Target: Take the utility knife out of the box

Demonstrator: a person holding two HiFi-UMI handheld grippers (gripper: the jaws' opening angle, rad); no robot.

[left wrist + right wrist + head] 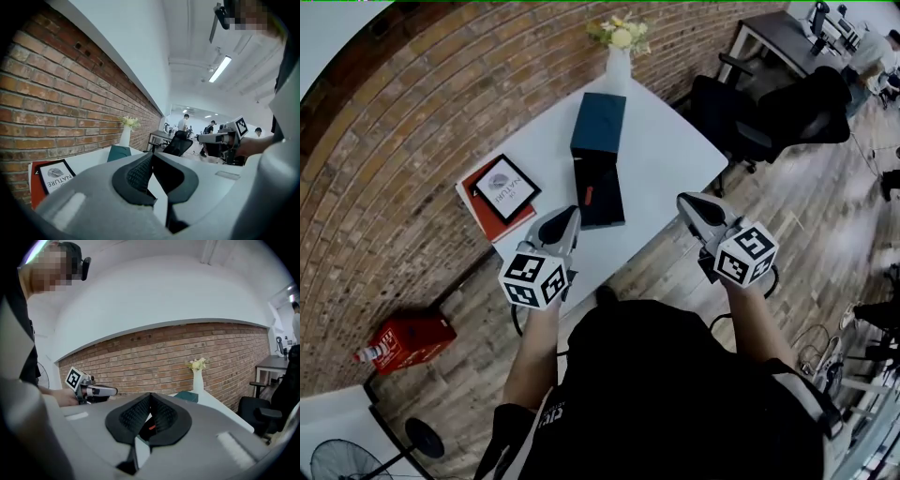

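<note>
You hold both grippers above the near edge of a white table (675,159). The left gripper (572,215) and right gripper (684,199) each have their jaws pressed together, holding nothing. Between and just beyond them lies an open black box (602,211), and a red sliver inside it is probably the utility knife (589,195). A teal lid (599,124) sits just past the box, with a vase (619,66) further back.

The risks: if you reach in with the jaws pinched together, you will shove the knife or slide the light box instead of gripping. The knife lies low, so a shallow pinch may slip. If the box is not steadied, it may lift along with the knife.
</note>
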